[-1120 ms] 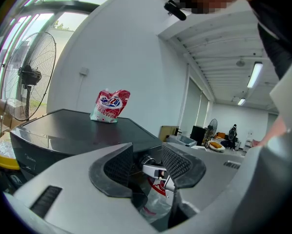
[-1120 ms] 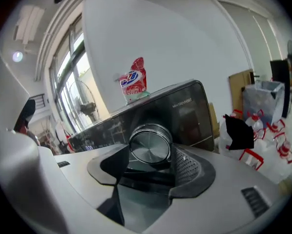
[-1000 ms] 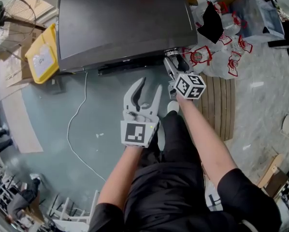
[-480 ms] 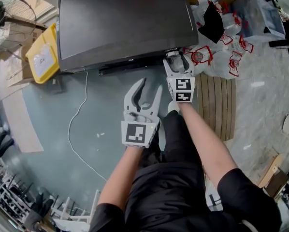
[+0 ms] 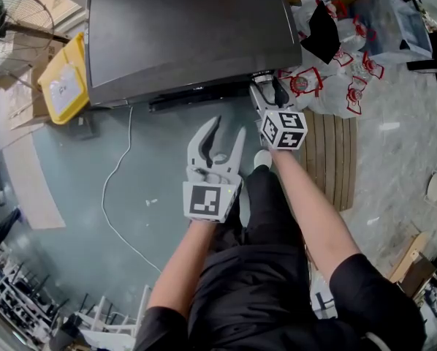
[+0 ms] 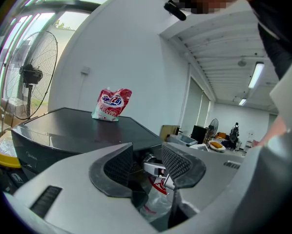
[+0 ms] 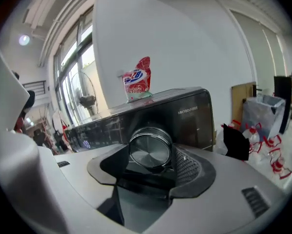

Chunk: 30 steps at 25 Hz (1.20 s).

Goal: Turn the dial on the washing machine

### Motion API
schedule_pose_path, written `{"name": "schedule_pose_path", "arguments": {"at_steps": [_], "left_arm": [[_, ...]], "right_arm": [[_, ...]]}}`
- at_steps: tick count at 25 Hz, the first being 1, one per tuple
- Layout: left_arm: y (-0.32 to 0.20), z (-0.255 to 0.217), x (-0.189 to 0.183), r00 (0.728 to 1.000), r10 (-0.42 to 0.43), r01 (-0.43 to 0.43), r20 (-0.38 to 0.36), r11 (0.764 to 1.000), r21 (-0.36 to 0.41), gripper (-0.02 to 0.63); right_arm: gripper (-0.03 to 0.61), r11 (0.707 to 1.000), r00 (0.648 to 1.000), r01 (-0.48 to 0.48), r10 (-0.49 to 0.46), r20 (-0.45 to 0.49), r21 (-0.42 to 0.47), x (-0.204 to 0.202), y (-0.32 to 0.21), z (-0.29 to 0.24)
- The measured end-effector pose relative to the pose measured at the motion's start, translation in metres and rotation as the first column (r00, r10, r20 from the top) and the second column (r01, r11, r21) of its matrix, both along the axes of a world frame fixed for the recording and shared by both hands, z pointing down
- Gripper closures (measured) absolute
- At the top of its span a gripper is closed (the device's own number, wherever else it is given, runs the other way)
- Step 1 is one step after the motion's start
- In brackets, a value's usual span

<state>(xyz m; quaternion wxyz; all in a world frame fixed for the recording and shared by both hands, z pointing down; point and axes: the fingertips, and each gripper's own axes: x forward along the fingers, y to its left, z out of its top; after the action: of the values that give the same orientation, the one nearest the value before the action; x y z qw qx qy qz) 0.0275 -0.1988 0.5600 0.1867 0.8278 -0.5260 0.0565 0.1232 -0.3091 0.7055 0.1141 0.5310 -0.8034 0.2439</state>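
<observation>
Grey-green floor [image 5: 80,189] lies under the left hand-held gripper [image 5: 218,131], spread and empty. Ahead, the right hand-held gripper [image 5: 267,88] pinches the dial [image 7: 151,150] on the washing machine [image 5: 189,35] front — plastic bags [image 5: 328,86] to its right, a pouch [image 7: 137,80] beyond on top.

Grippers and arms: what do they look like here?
Both the left light-grey plastic gripper and the right light-grey plastic gripper have curved fingers lined with dark ribbed pads, and each carries a white cube printed with black square markers. The person wears black short sleeves, arms otherwise bare.
</observation>
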Motion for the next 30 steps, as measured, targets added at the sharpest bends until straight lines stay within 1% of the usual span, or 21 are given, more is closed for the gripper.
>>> {"name": "schedule_pose_path", "arguments": {"at_steps": [2, 3, 5, 9, 13, 15, 17, 19, 25, 28, 30], "left_arm": [[-0.0004, 0.0006, 0.0003, 1.0, 0.0, 0.0, -0.001, 1.0, -0.002, 0.451], [-0.0003, 0.0009, 0.0005, 1.0, 0.001, -0.001, -0.001, 1.0, -0.004, 0.451], [0.0001, 0.0012, 0.0008, 1.0, 0.001, -0.001, -0.001, 1.0, -0.006, 0.451], [0.0008, 0.0003, 0.0005, 1.0, 0.006, -0.006, 0.001, 1.0, -0.002, 0.451], [0.0011, -0.0014, 0.0003, 1.0, 0.014, -0.014, 0.006, 1.0, -0.001, 0.451], [0.0022, -0.0007, 0.0, 1.0, 0.012, -0.012, 0.003, 1.0, -0.002, 0.451], [0.0031, 0.001, -0.0009, 1.0, 0.01, -0.01, 0.003, 1.0, -0.003, 0.451], [0.0031, 0.0018, -0.0029, 1.0, 0.011, -0.011, 0.005, 1.0, -0.003, 0.451], [0.0025, 0.0005, -0.0019, 1.0, 0.009, -0.009, 0.002, 1.0, -0.002, 0.451], [0.0011, 0.0012, -0.0011, 1.0, 0.009, -0.009, 0.002, 1.0, -0.004, 0.451], [0.0012, 0.0014, 0.0007, 1.0, 0.013, -0.013, 0.002, 1.0, -0.007, 0.451]], "right_arm": [[0.321, 1.0, 0.998, -0.013, 0.014, 0.056, -0.012, 0.0012, -0.0007, 0.0009], [0.321, 1.0, 0.998, -0.016, 0.017, 0.067, -0.013, 0.0015, -0.001, 0.0009], [0.321, 1.0, 0.999, -0.012, 0.012, 0.053, -0.003, 0.0016, -0.001, 0.0], [0.319, 0.999, 0.996, 0.009, -0.005, -0.085, 0.051, 0.0027, 0.0031, -0.0043], [0.319, 0.997, 0.972, 0.062, -0.048, -0.231, 0.053, -0.0016, 0.0072, 0.0026], [0.319, 0.996, 0.962, 0.071, -0.055, -0.269, 0.05, -0.0021, 0.0061, 0.0044], [0.319, 0.997, 0.96, 0.059, -0.042, -0.276, 0.054, 0.0, 0.0047, 0.0049], [0.319, 0.998, 0.967, 0.047, -0.032, -0.252, 0.053, 0.0, 0.0044, 0.0054], [0.319, 1.0, 0.992, 0.011, -0.01, -0.125, 0.012, 0.0019, 0.0054, 0.0044], [0.319, 1.0, 1.0, -0.011, 0.011, -0.004, -0.01, 0.0017, 0.0045, 0.0052], [0.319, 1.0, 0.997, -0.023, 0.024, 0.075, -0.018, 0.0022, 0.0045, 0.005]]}}
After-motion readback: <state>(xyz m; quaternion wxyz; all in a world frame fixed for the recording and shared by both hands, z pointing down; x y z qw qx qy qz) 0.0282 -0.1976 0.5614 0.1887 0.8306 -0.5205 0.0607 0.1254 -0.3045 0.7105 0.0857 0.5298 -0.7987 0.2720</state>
